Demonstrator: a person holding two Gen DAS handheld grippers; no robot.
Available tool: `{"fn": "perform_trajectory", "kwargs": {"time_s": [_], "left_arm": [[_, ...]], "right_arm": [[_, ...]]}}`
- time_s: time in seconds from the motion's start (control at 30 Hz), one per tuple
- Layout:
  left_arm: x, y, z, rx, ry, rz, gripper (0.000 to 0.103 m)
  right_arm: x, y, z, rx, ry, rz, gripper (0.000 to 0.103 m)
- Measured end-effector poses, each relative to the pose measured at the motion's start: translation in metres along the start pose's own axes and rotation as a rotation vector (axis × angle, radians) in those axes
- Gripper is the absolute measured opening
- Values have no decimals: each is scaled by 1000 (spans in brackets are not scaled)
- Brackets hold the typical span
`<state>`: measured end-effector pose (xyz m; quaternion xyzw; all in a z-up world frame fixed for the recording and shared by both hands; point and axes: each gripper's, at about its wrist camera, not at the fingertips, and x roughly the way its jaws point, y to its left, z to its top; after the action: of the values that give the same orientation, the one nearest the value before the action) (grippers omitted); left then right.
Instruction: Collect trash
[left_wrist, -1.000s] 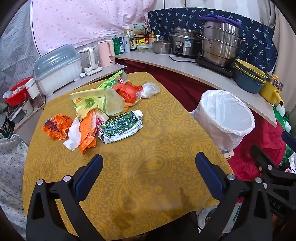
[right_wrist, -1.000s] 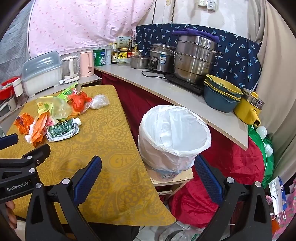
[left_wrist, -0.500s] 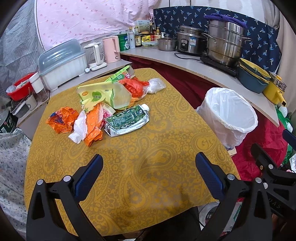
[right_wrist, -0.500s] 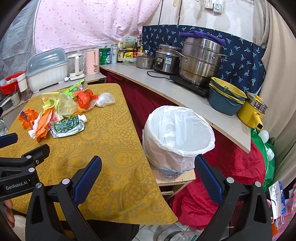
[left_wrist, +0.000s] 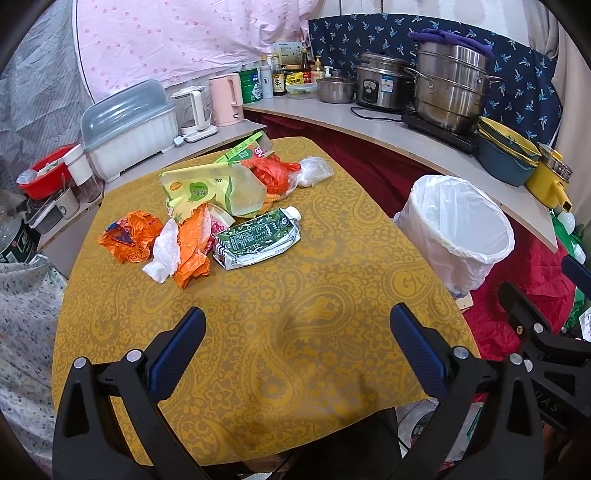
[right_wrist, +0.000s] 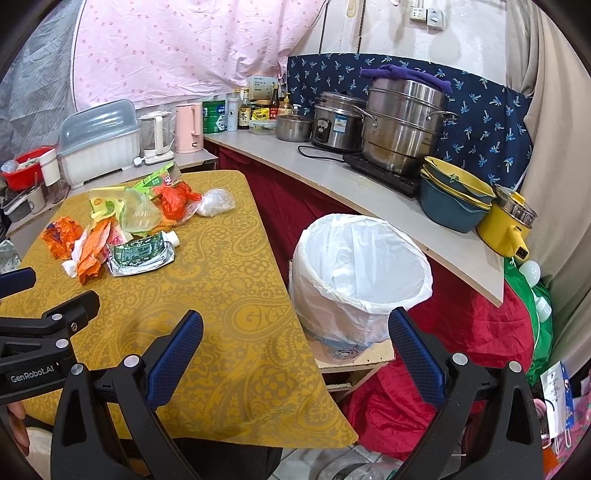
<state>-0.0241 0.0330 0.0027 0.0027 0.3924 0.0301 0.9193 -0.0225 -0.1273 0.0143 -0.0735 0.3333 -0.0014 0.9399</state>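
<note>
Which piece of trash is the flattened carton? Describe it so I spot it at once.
Start at the yellow table and find the trash pile at its far side. The carton lies at the pile's near edge, closest to the bin. It is the only dark green piece, crushed flat, with a white cap.

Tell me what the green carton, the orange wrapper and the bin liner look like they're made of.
The green carton looks like coated paperboard: printed, creased flat, silvery at its crushed edges, with a white cap that looks plastic. The orange wrapper seems to be thin plastic film, crumpled and slightly shiny. The bin liner looks like thin, translucent white plastic, wrinkled and folded over the rim.
</note>
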Motion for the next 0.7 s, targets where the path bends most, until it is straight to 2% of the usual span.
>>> {"fn": "perform_trajectory", "kwargs": {"time_s": [0.7], "left_arm": [[-2, -9, 1, 14, -10, -8, 95]], "right_arm": [[-2, -5, -1, 9, -3, 0, 96]]}}
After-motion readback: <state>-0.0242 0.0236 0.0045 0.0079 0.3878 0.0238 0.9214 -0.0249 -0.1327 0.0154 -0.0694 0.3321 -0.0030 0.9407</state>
